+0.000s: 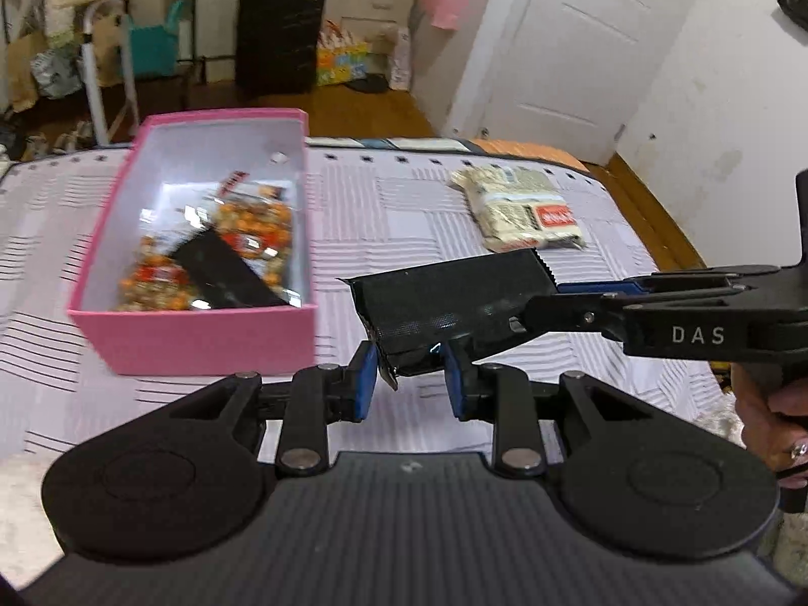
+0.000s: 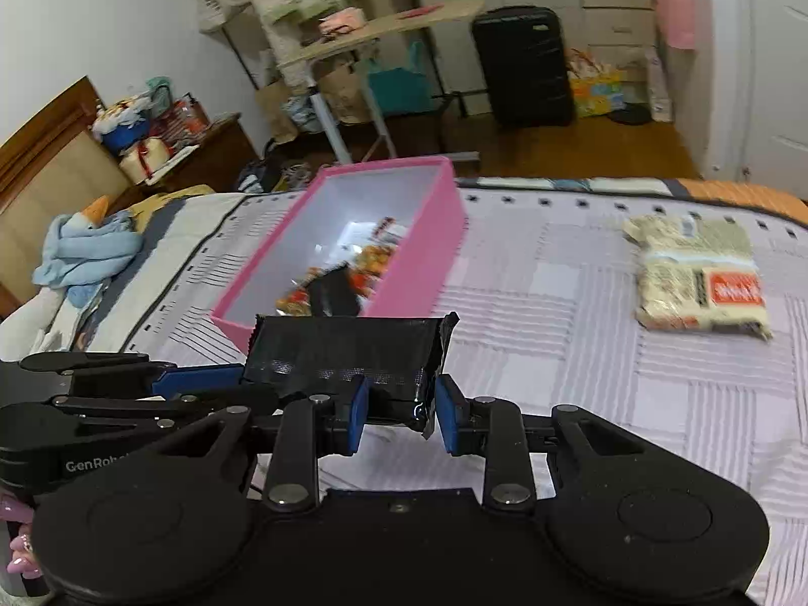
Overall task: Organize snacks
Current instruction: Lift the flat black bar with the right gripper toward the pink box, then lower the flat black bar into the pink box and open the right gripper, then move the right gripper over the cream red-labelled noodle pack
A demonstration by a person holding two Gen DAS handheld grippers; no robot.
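A black snack packet (image 1: 444, 308) hangs over the bed between both grippers. My left gripper (image 1: 410, 379) has its blue pads on either side of the packet's lower end. My right gripper (image 2: 396, 414) clamps the packet's (image 2: 348, 353) other end, and it enters the left wrist view from the right (image 1: 545, 303). A pink box (image 1: 202, 338) sits on the bed to the left, holding orange snack bags (image 1: 252, 222) and another black packet (image 1: 222, 272). A cream snack pack (image 1: 520, 207) with a red label lies at the far right, also in the right wrist view (image 2: 702, 272).
The bed has a pale striped quilt (image 2: 581, 353). A blue cloth (image 2: 81, 257) lies by the headboard at left. Beyond the bed stand a black suitcase (image 1: 280, 30), a folding table (image 2: 384, 30) and a white door (image 1: 581, 40).
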